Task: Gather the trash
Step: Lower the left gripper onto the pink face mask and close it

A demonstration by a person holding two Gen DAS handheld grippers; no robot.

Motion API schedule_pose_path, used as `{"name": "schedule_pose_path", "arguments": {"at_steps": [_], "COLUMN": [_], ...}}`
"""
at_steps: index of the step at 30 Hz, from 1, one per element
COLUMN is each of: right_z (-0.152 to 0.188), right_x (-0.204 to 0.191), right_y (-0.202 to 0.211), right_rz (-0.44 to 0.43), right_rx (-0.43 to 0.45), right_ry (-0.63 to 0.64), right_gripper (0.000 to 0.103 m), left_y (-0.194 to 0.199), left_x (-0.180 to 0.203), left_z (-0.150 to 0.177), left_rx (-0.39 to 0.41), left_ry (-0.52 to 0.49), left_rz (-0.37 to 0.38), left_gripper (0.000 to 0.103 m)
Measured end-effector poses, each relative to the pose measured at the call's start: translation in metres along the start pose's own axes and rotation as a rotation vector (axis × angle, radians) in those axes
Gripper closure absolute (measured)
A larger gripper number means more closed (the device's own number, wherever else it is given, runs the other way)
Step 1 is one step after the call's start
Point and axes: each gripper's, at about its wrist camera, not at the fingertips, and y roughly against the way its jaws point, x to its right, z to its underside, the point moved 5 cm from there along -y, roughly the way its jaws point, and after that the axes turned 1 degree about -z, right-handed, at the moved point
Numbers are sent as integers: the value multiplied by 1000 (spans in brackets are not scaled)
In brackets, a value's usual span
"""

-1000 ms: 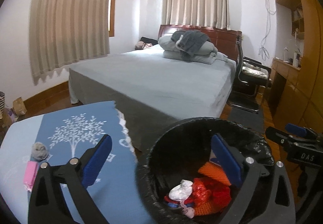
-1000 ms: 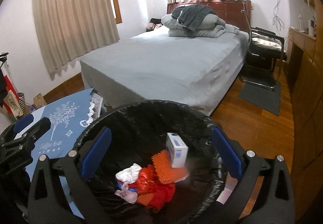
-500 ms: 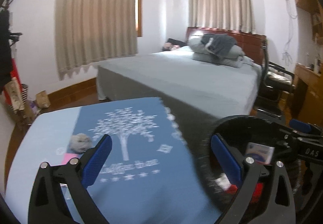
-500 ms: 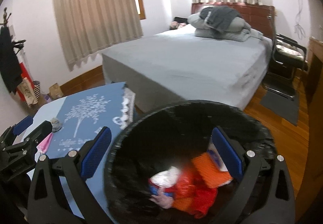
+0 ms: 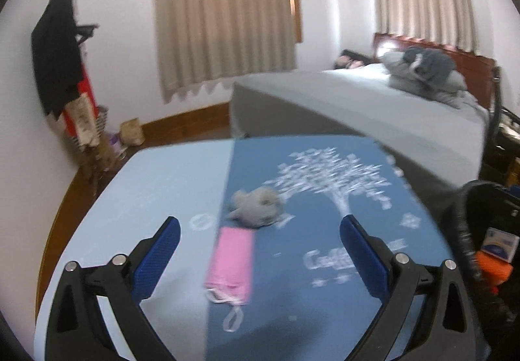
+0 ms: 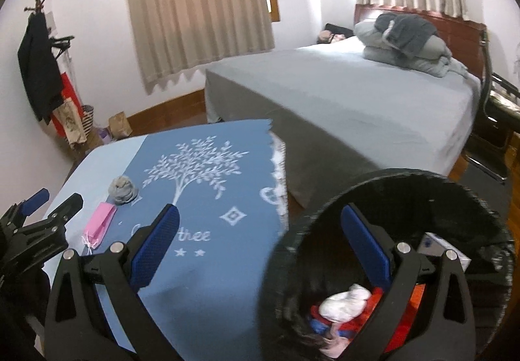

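The left gripper point(image 5: 260, 244) is open wide and holds nothing. It hangs over the desk point(image 5: 156, 185), which has a blue cloth with a white tree point(image 5: 325, 231) on it. In the left wrist view, a pink face mask point(image 5: 232, 266) lies in the lower middle of the frame, between the two blue pads. A gray crumpled ball point(image 5: 256, 206) sits just above the mask and touches its top end. This view is blurry.

The right gripper point(image 6: 260, 237) is open wide too, with nothing in it. Its left pad is over the blue cloth and its right pad is over the black trash bin point(image 6: 455, 188) in the lower right of the frame. The right wrist view looks down into the bin. Inside are a white wad point(image 6: 344, 299), some red and orange trash point(image 6: 383, 328) and a small white box point(image 6: 435, 242) by the far wall. The left wrist view shows only a slice of the bin at its right edge, with the box and a bit of orange.

The right wrist view also shows the mask and the gray ball at its middle left, well apart from the right gripper, with the left gripper near them at the left edge.

A gray bed point(image 6: 357, 101) stands behind the desk. A coat rack point(image 5: 61, 45) with dark clothes is in the upper left of both views.
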Motion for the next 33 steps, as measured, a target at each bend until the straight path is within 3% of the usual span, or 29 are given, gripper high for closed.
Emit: {"name": "schedule_pose_path", "arguments": {"at_steps": [7,20,27,29,31,33], "right_z": [7,19,23,23,23,23], "right_x": [-25,-36,-38,-38,-38,-39], "right_y": [-28,-52,-59,-60,-61,-61], "right_rz": [-24,-34,-32,-32,-32,-32], "right_rx": [-43,-92,-109,-112,-113,-113], "right_ry": [17,29,32,32,34,36], "right_gripper": [6,6,6,6,6,6], "left_y": [-37,-72,-81,-79,-77,-76], "left_x": [-30,-32,-25,-22,-19,-18], "left_z": [21,42,47,47,46,45], "left_rx": [-94,-242,-298,-293,-285,-281], "left_ry": [41,52,22,10,-5,-9], "left_rz": [-32,4,19,27,29,36], "left_gripper": [15,26,46,55,72,78]}}
